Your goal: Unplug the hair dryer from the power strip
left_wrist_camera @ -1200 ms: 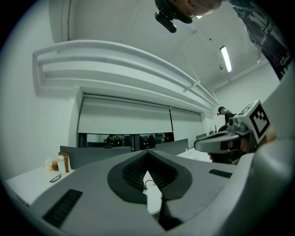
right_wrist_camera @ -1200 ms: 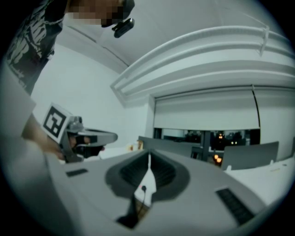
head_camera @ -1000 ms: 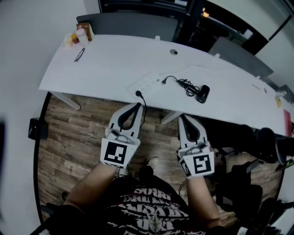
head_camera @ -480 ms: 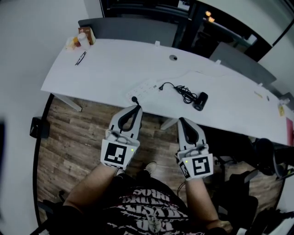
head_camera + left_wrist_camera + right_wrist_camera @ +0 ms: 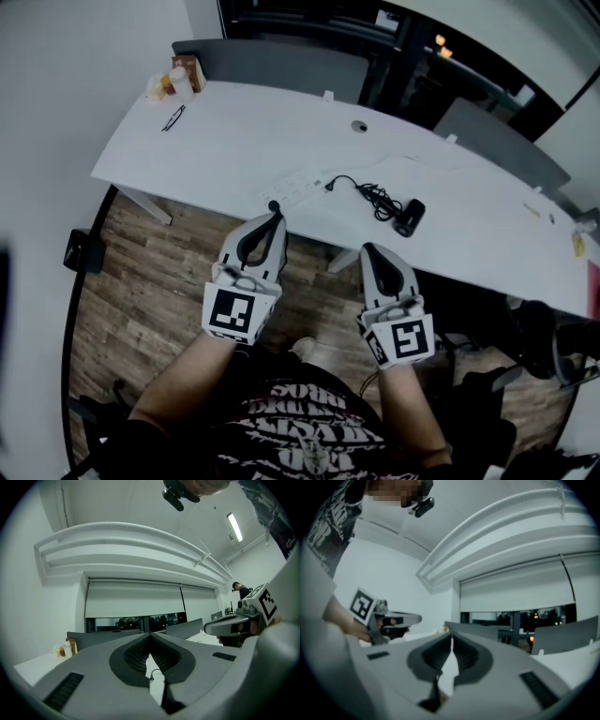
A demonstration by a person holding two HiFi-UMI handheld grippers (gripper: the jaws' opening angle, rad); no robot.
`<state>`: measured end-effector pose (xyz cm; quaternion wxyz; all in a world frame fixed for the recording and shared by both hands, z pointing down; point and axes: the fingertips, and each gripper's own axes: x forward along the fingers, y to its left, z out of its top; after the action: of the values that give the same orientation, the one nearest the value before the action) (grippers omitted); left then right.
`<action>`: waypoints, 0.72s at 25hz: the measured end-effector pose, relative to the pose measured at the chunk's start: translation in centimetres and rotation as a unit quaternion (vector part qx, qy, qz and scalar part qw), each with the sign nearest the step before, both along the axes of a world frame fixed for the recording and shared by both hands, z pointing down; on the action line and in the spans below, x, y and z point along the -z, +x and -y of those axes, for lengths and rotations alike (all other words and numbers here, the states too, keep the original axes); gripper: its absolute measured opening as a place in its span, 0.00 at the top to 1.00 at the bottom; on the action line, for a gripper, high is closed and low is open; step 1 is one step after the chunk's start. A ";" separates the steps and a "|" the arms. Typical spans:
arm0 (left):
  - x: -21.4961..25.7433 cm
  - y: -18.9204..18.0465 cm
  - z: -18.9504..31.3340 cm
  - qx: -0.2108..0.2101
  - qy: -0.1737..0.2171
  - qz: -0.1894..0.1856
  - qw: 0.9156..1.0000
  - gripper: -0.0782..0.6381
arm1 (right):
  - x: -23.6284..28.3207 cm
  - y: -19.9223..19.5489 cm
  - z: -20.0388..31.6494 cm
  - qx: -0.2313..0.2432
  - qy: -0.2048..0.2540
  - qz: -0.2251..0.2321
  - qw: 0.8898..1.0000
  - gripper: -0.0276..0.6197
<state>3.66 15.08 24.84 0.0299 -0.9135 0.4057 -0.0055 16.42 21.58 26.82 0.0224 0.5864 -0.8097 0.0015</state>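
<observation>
1. A person is standing at the front edge of a white desk (image 5: 234, 141), holding a gripper in each hand, both pointing level toward it
2. The left gripper (image 5: 277, 217) is clenching on nothing: its own view is showing the two jaws pressed together at the tips with an empty gap behind them
3. Its tips are hovering at the desk's front edge, just in front of a black cable end (image 5: 274, 204) that is sitting at the near end of the power strip (image 5: 296, 187)
4. The right gripper (image 5: 368, 248) is clenched and empty too, its tips meeting by the front edge, further right
5. The power strip is lying slantwise near the middle of the front edge
6. The hair dryer (image 5: 410, 217) is resting on the desk to the right of the strip, apart from it and from both grippers
7. Its cord (image 5: 375, 195) is lying bunched between the two, with the plug (image 5: 330, 185) sitting at the strip's far end; whether it is seated in a socket is too small to tell
8. Some small bottles (image 5: 171, 81) are standing at the far left corner
</observation>
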 end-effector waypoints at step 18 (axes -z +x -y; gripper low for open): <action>-0.2 -3.7 2.8 0.022 0.003 0.012 1.000 0.86 | -0.8 -2.2 3.5 0.012 -0.007 0.014 1.000 0.90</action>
<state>-0.09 12.30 25.05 0.0372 -0.9043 0.4250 -0.0159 14.22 18.09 27.59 0.0152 0.5765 -0.8168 0.0147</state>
